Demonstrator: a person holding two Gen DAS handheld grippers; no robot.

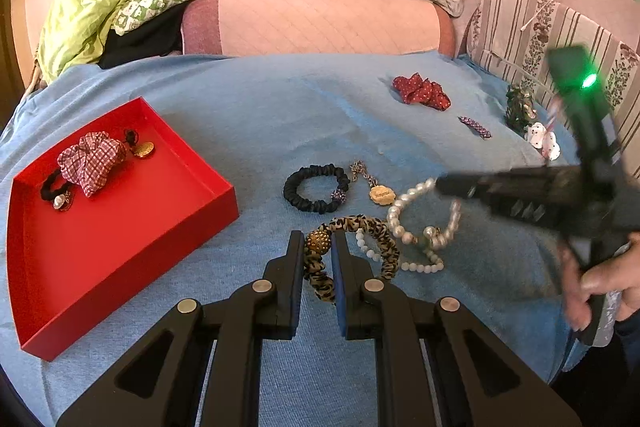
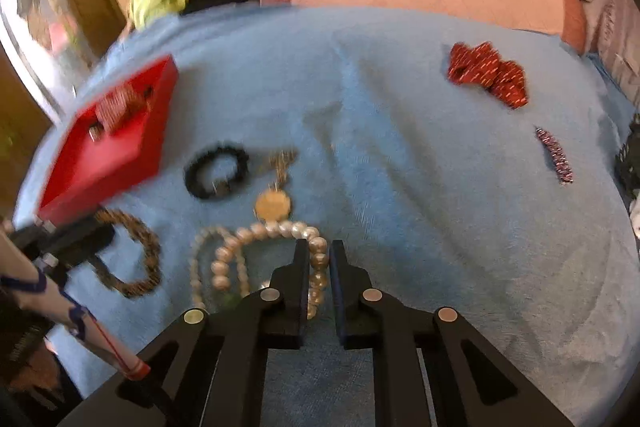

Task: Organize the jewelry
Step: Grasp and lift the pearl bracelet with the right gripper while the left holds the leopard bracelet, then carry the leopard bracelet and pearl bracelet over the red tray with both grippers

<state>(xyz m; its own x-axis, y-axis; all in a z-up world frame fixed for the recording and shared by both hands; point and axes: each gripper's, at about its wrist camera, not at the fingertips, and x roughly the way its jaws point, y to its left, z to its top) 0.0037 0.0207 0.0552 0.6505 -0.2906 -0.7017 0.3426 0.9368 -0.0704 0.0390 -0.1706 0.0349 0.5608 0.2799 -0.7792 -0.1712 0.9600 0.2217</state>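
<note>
On a blue bedspread, the left gripper (image 1: 318, 247) closes on the leopard-print scrunchie (image 1: 352, 255); the red tray (image 1: 120, 235) lies to its left. The right gripper (image 2: 319, 259), jaws narrow, straddles the pearl bracelet (image 2: 276, 255) near the front edge.

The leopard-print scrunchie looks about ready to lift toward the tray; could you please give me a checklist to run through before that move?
1. Left gripper closed around the leopard-print scrunchie at its gold bead: ok.
2. Grip firm enough to lift: cannot tell.
3. Scrunchie free of the white bead bracelet: not ok, they overlap.
4. Red tray has bare floor for it: ok.
5. Right gripper out of the way: ok, it straddles the pearl bracelet to the side.
6. Right wrist view sharp enough to trust: not ok, blurred.
</note>
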